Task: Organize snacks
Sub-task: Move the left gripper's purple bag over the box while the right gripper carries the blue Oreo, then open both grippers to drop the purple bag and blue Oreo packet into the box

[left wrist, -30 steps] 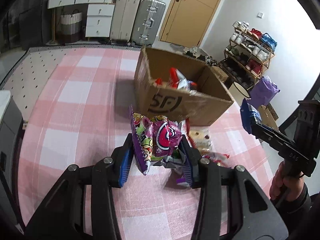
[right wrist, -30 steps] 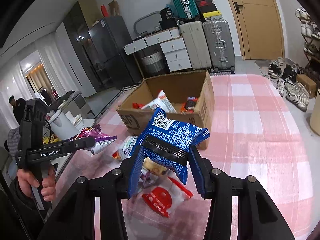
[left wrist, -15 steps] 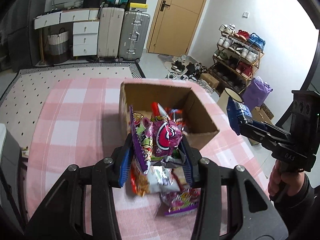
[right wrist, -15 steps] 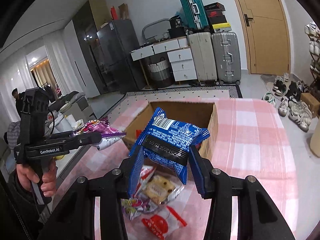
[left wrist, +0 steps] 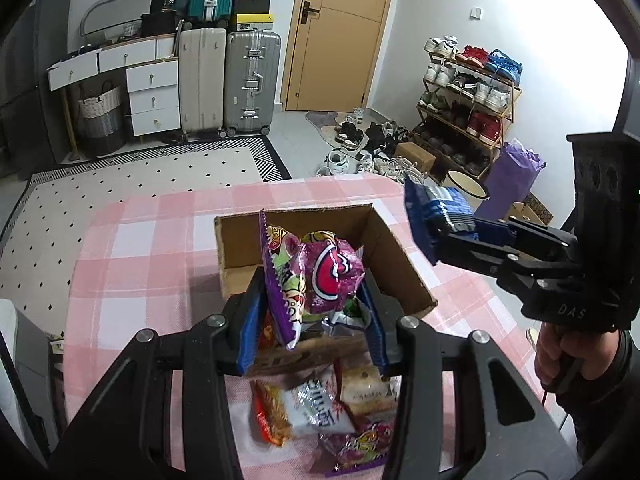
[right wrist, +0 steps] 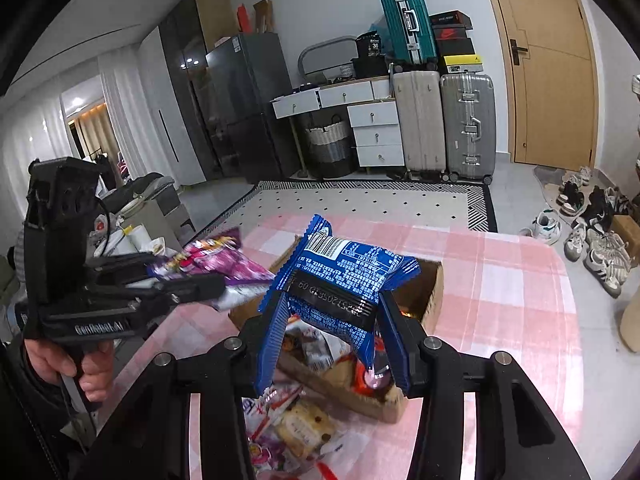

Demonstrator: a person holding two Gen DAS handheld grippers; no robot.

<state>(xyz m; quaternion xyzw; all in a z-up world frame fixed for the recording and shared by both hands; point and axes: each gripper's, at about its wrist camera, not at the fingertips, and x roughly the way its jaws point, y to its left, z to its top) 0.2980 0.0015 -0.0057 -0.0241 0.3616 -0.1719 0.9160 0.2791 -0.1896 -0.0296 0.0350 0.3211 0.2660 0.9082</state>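
My left gripper [left wrist: 314, 334] is shut on a purple and pink snack bag [left wrist: 316, 276], held up above the near wall of an open cardboard box [left wrist: 396, 256] on the pink checked tablecloth [left wrist: 160, 256]. My right gripper [right wrist: 334, 346] is shut on a blue snack packet [right wrist: 340, 280], also raised over the box [right wrist: 434, 292]. Each gripper shows in the other's view: the right one [left wrist: 430, 220] with its blue packet [left wrist: 436, 204] to the right of the box, the left one [right wrist: 208, 280] with the purple bag [right wrist: 224, 264] to the left. Several snacks [right wrist: 320, 350] lie inside the box.
Loose snack packets [left wrist: 340, 408] lie on the cloth in front of the box. Beyond the table are a patterned rug [left wrist: 132, 176], suitcases [left wrist: 248, 80], a white drawer unit [left wrist: 152, 96], a wooden door [left wrist: 340, 32] and a shoe rack [left wrist: 468, 96]. A hand [right wrist: 80, 364] grips the left handle.
Both grippers have risen and come forward with their packets, from in front of the box to above it. The loose snacks now lie lower in both views. Neither grip has changed.
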